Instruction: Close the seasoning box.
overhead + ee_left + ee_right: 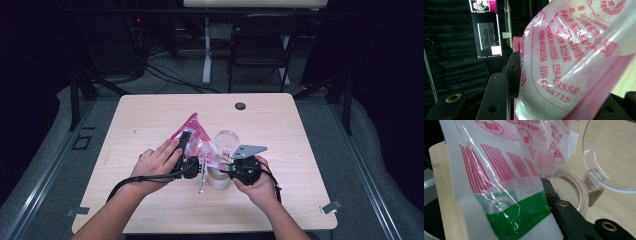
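A pink and white plastic bag (193, 128) with red print is held up over the middle of the table between my two grippers. My left gripper (185, 141) grips its upper part; in the left gripper view the bag (574, 50) is pressed between the jaws of the left gripper (564, 100). My right gripper (226, 168) holds the bag's lower end with the green stripe (519, 212), and one black jaw of the right gripper (524, 202) is hidden behind the film. Just beneath stands a jar (219, 178) with a beige rim (581, 195) and its clear hinged lid (614, 152) swung open.
A thin metal tool (201, 176) lies by the jar. A dark round cap (240, 106) sits near the table's (150, 115) far edge. A folding chair (262, 45) and a desk leg stand beyond the table.
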The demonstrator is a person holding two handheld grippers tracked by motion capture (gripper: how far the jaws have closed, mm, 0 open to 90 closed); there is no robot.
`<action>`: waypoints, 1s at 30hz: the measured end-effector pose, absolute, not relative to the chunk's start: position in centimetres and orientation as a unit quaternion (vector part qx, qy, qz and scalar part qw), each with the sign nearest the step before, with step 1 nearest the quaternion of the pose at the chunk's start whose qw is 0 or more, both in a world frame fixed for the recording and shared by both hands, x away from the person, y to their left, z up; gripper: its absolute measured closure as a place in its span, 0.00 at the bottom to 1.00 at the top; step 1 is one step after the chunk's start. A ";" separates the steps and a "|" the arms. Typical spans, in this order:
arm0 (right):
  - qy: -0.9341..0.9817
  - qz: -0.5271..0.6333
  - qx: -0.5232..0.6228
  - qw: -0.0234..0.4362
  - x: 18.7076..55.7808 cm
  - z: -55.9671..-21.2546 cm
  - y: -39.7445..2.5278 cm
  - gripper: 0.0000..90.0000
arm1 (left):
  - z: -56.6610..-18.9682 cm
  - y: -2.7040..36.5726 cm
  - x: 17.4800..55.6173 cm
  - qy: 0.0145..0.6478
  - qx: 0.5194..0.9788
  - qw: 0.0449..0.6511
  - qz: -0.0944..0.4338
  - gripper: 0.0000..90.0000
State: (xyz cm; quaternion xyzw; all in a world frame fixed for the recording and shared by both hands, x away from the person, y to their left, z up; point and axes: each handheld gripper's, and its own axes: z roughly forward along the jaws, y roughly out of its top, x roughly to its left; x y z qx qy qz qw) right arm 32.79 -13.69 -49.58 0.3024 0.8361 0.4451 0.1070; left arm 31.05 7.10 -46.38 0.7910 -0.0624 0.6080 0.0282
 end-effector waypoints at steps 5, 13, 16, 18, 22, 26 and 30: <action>0.836 0.444 0.304 0.108 32.8 -49.6 -13.6 1.00 | -46.4 7.2 31.1 -0.064 0.792 0.024 0.606 0.69; 0.837 0.442 0.304 0.106 32.8 -49.7 -13.6 1.00 | -46.5 7.2 31.1 -0.063 0.795 0.024 0.603 0.67; 0.837 0.442 0.304 0.105 32.8 -49.8 -13.6 1.00 | -46.4 7.2 31.1 -0.064 0.795 0.024 0.603 0.66; 0.837 0.442 0.304 0.104 32.8 -49.8 -13.6 1.00 | -46.4 7.2 31.1 -0.067 0.790 0.026 0.608 0.65; 0.837 0.442 0.305 0.103 32.8 -49.8 -13.6 1.00 | -46.3 7.1 31.1 -0.068 0.790 0.024 0.608 0.65; 0.839 0.441 0.302 0.102 32.9 -49.8 -13.5 1.00 | -46.2 7.1 31.1 -0.067 0.793 0.025 0.605 0.67; 0.839 0.440 0.302 0.102 32.9 -49.8 -13.5 1.00 | -46.2 7.1 31.1 -0.066 0.794 0.026 0.604 0.68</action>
